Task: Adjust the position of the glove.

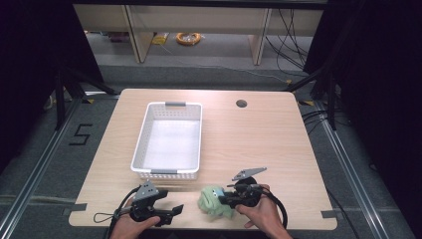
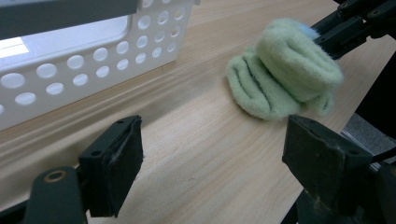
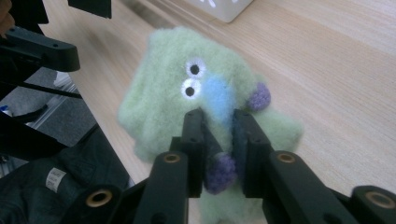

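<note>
Wooden table (image 1: 249,144), white basket (image 1: 169,139) beyond both tongs | right gripper (image 3: 218,135) clamped on green plush toy (image 3: 187,107) | left gripper (image 2: 210,158) spread wide, empty; toy lies just rightward, basket nearer it.

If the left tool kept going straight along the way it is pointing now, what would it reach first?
Most likely the green plush toy held by the right tool. It lies ahead and slightly right of the open left tool, with bare table between. Depth is uncertain; it might only graze it.
</note>
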The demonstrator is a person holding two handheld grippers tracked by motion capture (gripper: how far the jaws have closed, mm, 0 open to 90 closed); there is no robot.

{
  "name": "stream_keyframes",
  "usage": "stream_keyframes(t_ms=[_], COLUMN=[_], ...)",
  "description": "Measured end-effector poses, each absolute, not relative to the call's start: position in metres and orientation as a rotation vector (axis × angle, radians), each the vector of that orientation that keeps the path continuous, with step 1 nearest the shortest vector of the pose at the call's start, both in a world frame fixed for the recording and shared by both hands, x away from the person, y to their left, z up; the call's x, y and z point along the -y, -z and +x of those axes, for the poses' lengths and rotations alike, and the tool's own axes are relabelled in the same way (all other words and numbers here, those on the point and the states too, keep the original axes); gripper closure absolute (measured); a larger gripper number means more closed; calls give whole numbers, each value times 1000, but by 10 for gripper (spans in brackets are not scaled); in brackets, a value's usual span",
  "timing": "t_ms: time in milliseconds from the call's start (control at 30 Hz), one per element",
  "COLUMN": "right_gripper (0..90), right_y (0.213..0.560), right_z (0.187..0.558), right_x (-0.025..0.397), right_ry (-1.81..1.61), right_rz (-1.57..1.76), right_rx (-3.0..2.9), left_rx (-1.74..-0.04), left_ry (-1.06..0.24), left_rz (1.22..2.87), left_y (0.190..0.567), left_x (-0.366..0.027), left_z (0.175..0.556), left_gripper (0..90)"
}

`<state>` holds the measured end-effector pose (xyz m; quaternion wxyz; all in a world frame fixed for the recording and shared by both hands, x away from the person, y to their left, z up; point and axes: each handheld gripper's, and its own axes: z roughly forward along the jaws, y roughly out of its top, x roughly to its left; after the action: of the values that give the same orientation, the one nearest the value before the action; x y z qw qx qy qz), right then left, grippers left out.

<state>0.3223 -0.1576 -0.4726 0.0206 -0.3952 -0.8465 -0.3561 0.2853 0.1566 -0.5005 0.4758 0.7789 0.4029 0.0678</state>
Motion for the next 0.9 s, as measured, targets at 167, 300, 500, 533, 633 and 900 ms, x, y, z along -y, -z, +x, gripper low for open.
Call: stream_keyframes(t_ms=[167,300,500,533,633,900], right_gripper=[581,553,633,634,643,628], right_y=[470,460,454,457,460,467], right_z=[322,323,323,320,313,303], right_x=[156,163,182,183,185,181], right_ry=[1109,1126,1160,1173,1116,1030], right_rz=[-1205,-1168,-1160,-1167,-1128,-1067], right_rx=[2622,2679,2713,2721,2789,2849], left_rx=[-986,-996,-993,-994,-972,-962], left_ry=[-165,-140,-82,-78,-81,-20], left_rz=[1901,1889,1844,1836,1844,1910], left_y=[500,500,494,492,489,488], left_x=[-157,-157,-152,-150,-145,-120], left_z=[285,286,288,288,291,304], left_gripper=[196,208,336,359,389,440])
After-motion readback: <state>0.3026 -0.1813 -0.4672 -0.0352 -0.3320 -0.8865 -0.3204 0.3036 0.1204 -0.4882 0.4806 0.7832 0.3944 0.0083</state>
